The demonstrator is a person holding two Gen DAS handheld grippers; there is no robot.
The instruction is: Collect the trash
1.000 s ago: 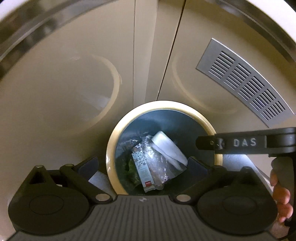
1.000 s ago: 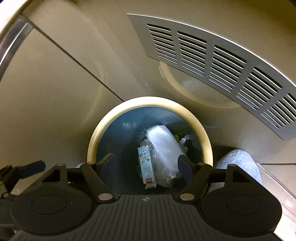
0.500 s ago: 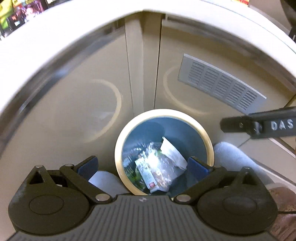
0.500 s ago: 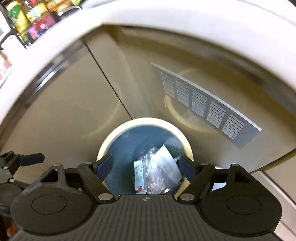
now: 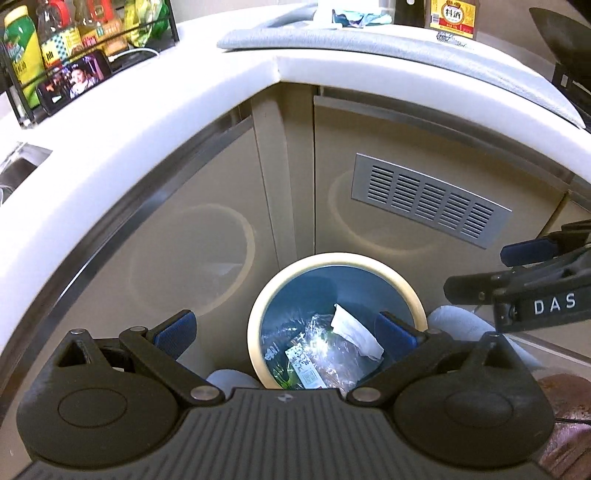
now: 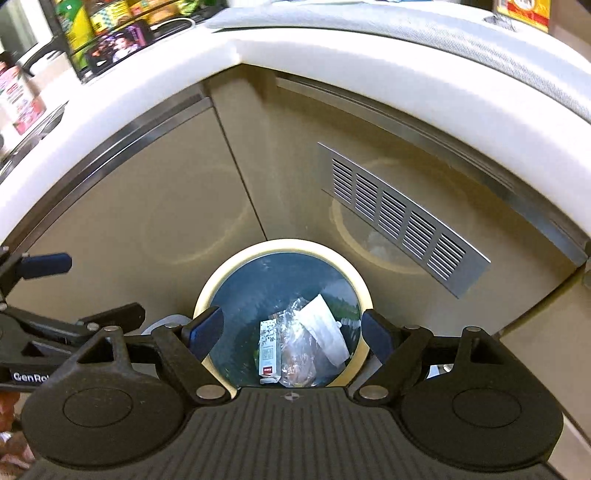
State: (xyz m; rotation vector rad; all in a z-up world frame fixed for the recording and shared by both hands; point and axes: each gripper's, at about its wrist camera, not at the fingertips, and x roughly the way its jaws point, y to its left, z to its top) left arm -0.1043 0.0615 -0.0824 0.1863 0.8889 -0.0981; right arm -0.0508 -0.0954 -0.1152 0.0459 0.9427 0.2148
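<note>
A round bin with a cream rim (image 5: 334, 258) and dark blue inside stands on the floor below the counter corner; it also shows in the right wrist view (image 6: 280, 244). Inside lie a white paper scrap (image 5: 354, 330), a crumpled clear plastic bag (image 5: 325, 343) and a small printed carton (image 6: 269, 345). My left gripper (image 5: 286, 334) is open and empty, high above the bin. My right gripper (image 6: 293, 332) is open and empty too, also above the bin. The right gripper shows at the right edge of the left wrist view (image 5: 524, 288).
Beige cabinet doors with a metal vent grille (image 5: 428, 201) stand behind the bin. A white countertop (image 5: 155, 107) curves above, carrying a rack of bottles (image 5: 74, 40), a phone (image 5: 74, 79) and a sauce bottle (image 5: 452, 16). A sink edge (image 5: 18, 166) lies at far left.
Both grippers have risen well away from the bin; the bin looks smaller and the countertop with its bottles has come into view. Both stay open and empty.
</note>
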